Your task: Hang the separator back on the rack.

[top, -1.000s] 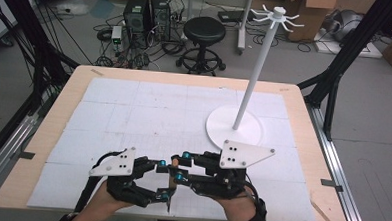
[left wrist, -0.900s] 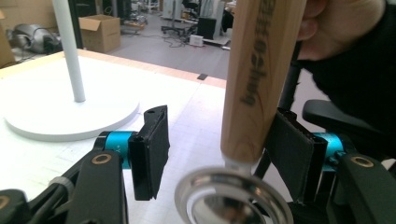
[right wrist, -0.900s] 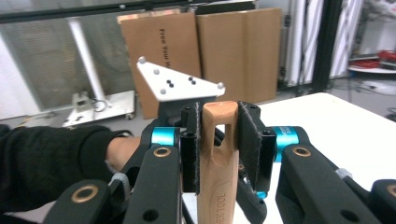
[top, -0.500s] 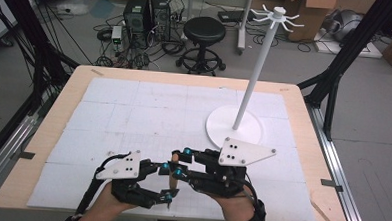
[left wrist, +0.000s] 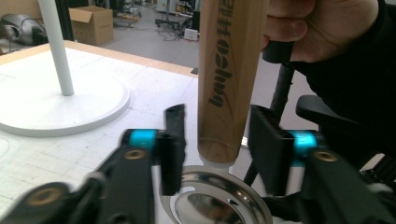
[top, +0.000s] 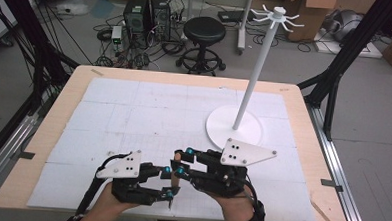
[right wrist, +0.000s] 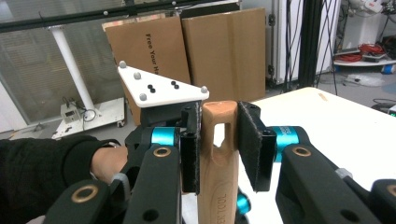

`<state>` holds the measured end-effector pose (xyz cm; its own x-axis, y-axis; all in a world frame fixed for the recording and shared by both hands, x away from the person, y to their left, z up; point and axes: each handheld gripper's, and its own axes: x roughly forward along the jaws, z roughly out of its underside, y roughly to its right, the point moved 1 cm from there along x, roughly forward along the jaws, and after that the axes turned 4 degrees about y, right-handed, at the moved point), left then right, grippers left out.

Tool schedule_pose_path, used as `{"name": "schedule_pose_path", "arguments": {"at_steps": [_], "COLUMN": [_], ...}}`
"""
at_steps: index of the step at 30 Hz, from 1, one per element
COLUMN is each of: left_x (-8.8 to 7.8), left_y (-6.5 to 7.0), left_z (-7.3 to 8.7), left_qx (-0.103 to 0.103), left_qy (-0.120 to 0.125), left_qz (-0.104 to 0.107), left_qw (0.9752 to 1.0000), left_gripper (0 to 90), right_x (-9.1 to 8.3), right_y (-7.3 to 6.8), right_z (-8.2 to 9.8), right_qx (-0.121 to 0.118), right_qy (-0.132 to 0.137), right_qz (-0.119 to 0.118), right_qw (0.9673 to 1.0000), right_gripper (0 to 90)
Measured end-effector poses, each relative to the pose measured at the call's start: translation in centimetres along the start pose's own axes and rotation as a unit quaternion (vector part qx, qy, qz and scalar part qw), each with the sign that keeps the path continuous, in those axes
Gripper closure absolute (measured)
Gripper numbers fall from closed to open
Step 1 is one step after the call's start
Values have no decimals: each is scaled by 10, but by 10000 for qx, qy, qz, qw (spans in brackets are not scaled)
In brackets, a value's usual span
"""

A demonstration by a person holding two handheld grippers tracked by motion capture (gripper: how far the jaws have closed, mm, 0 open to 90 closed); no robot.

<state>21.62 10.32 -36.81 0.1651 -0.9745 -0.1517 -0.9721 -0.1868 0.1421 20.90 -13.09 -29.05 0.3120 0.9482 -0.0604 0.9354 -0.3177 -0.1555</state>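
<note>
A utensil with a wooden handle [left wrist: 229,70] and a round metal bowl [left wrist: 210,205] is held between both grippers. My right gripper [right wrist: 219,109] is shut on the handle's slotted end [right wrist: 217,163]. My left gripper [left wrist: 218,112] stands open around the handle just above the bowl; a small gap shows on one side, while the other jaw is nearly touching. In the high view the left gripper [top: 170,182] and right gripper [top: 183,161] meet tip to tip near the table's front edge.
A white stand with a round base [top: 233,127], a tall pole [top: 253,73] and hooks on top [top: 276,14] stands just beyond the right gripper. White gridded sheets [top: 149,113] cover the wooden table. A stool [top: 203,31] and boxes are on the floor behind.
My left gripper has shifted slightly right, closer to the right gripper. The right gripper has stayed in place.
</note>
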Motion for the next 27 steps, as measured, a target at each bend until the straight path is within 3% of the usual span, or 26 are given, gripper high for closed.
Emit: {"name": "schedule_pose_path", "arguments": {"at_steps": [1, 9, 10, 11, 12, 13, 14, 15, 16, 19, 20, 21, 24, 27], "left_x": [0, 1, 1, 1, 1, 1, 1, 1, 1, 1, 1, 1, 2, 1], "left_y": [0, 2, 2, 3, 3, 4, 4, 5, 6, 8, 8, 9, 10, 11], "left_z": [0, 0, 0, 0, 0, -1, -2, -3, -4, -5, -6, -6, -6, -6], "left_qx": [-10, -20, -32, -43, -43, -23, -10, 24, 31, 41, 40, 59, 93, 105], "left_qy": [-10, -93, -110, -86, -86, -80, -60, -54, -41, 14, 12, 10, -2, -3], "left_qz": [36, 164, 222, 327, 327, 379, 434, 510, 575, 796, 859, 925, 1050, 1122], "left_qw": [10000, 9998, 9997, 9994, 9994, 9992, 9990, 9987, 9983, 9968, 9963, 9957, 9944, 9936], "left_gripper": [682, 693, 693, 694, 694, 694, 694, 694, 694, 694, 694, 694, 694, 694], "right_x": [0, -1, -2, -3, -3, -3, -6, -6, -9, -11, -10, -10, -7, -3], "right_y": [0, 1, 3, 5, 5, 7, 11, 11, 15, 17, 19, 19, 22, 23], "right_z": [0, 4, 5, 7, 7, 8, 9, 9, 11, 12, 15, 15, 18, 21], "right_qx": [44, 164, 221, 208, 208, 215, 73, 73, 26, -31, -64, -64, -24, 51], "right_qy": [-7, 44, 66, 180, 180, 156, 132, 132, 124, 124, 106, 106, 113, 60], "right_qz": [20, -97, -232, -399, -399, -544, -795, -795, -1056, -1172, -1404, -1404, -1898, -2204], "right_qw": [10000, 9998, 9995, 9988, 9988, 9982, 9967, 9967, 9943, 9930, 9900, 9900, 9818, 9754], "right_gripper": [710, 695, 635, 356, 356, 325, 292, 292, 286, 287, 329, 329, 418, 465]}}
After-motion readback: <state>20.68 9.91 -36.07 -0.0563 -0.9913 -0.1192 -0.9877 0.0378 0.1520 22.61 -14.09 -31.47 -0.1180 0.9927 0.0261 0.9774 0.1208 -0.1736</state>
